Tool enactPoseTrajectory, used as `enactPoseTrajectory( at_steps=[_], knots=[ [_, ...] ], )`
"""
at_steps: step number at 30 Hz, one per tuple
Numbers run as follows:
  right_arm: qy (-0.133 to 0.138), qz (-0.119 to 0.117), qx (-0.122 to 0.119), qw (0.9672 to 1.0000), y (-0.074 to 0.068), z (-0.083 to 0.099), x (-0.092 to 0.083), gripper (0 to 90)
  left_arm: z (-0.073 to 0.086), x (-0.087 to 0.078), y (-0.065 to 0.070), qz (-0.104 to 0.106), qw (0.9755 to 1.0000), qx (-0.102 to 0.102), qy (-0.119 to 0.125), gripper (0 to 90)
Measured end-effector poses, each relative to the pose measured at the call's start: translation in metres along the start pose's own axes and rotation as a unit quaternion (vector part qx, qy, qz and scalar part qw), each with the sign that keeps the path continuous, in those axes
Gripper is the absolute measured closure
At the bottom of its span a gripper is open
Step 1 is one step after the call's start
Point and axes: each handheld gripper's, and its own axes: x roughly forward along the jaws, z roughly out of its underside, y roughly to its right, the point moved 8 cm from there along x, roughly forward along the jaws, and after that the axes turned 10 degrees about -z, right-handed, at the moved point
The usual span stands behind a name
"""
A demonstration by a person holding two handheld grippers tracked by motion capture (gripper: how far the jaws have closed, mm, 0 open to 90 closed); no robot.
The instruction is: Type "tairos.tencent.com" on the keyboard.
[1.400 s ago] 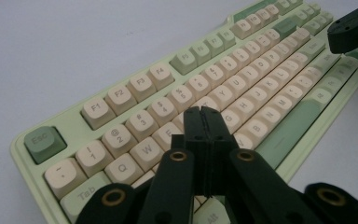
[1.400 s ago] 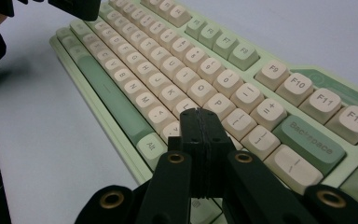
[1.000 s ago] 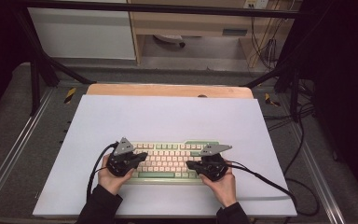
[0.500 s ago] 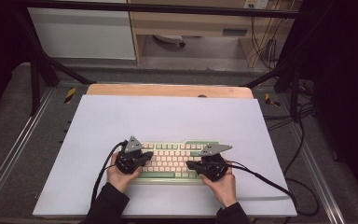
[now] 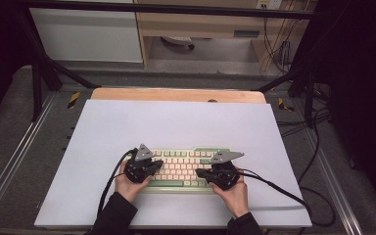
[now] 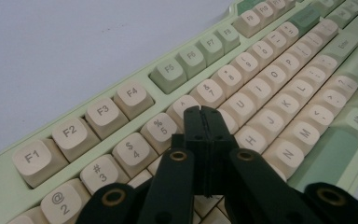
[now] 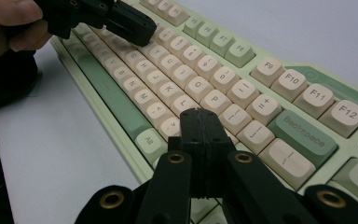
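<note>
Two hand-held grippers, left gripper (image 5: 152, 165) and right gripper (image 5: 201, 173), apparently closed, over a green keyboard (image 5: 183, 169).

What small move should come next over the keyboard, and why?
Probably lower the left tongs a touch onto a key. Both the left and the right tongs are shut and poised over the keyboard, tips above the key rows, so a press looks ready.

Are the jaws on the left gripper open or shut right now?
Shut. The left gripper has both black jaws pressed together, nothing between them, over the keyboard.
</note>
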Motion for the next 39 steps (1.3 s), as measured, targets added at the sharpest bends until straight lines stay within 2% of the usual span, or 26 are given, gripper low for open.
enactPoseTrajectory(
  at_steps=[7,12,24,33,39],
  knots=[
    [-0.001,0.0,0.0,1.0,0.0,0.0,0.001,90.0,-0.001,-0.003,0.0,0.003,1.0,-0.002,0.004,90.0],
    [0.001,0.001,-0.004,1.0,0.0,-0.001,-0.001,90.0,0.001,-0.015,-0.004,0.004,0.9999,0.001,0.01,90.0],
    [0.003,-0.002,0.0,1.0,0.0,-0.002,0.0,90.0,0.016,-0.045,-0.021,0.0,0.9997,-0.012,0.02,90.0],
    [-0.004,-0.01,-0.006,0.9999,-0.003,-0.009,0.011,90.0,0.029,-0.057,-0.031,-0.002,0.9993,-0.029,0.024,90.0],
    [-0.006,-0.016,-0.006,0.9998,-0.004,-0.005,0.02,90.0,0.034,-0.061,-0.035,-0.003,0.9989,-0.037,0.027,90.0]
  ],
)
